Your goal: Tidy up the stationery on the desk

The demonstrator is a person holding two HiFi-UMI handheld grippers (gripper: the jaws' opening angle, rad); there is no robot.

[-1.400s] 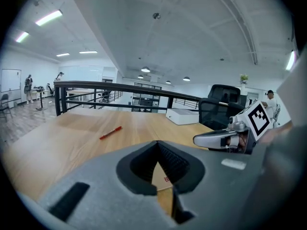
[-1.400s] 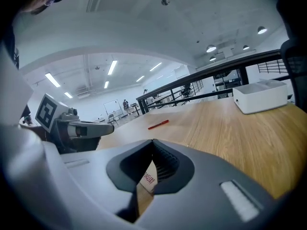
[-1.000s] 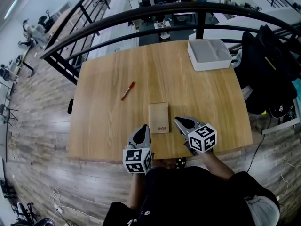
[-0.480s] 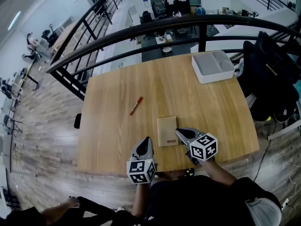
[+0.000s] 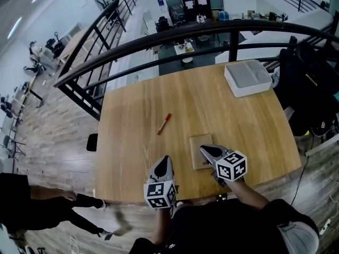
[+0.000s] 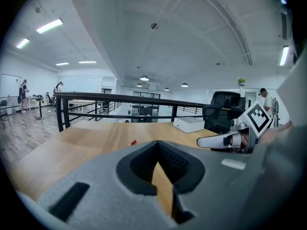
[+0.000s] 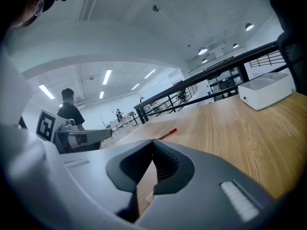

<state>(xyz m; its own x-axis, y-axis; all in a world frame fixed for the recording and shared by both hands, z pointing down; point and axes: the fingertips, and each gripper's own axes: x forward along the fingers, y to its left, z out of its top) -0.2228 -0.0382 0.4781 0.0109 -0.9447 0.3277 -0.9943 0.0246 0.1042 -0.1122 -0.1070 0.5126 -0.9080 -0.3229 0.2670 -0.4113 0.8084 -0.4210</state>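
On the wooden desk [image 5: 148, 99] a red pen [image 5: 164, 124] lies left of centre. A tan notebook [image 5: 200, 151] lies flat near the front edge. A white tray [image 5: 248, 78] stands at the far right corner. My left gripper [image 5: 165, 160] is shut and empty, hovering over the front edge to the left of the notebook. My right gripper [image 5: 204, 149] is also shut and empty, its tip over the notebook's right part. The left gripper view shows the pen [image 6: 133, 142], the tray [image 6: 191, 124] and the right gripper [image 6: 224, 141]. The right gripper view shows the pen [image 7: 168, 133] and the tray [image 7: 266, 91].
A black curved railing [image 5: 175, 33] runs behind the desk. A dark chair with black bags [image 5: 312, 89] stands at the right side. A person [image 5: 32, 208] walks on the wooden floor at the lower left.
Both grippers have moved forward over the desk's front edge, and the right tip now reaches the notebook. A person has walked into view at the lower left.
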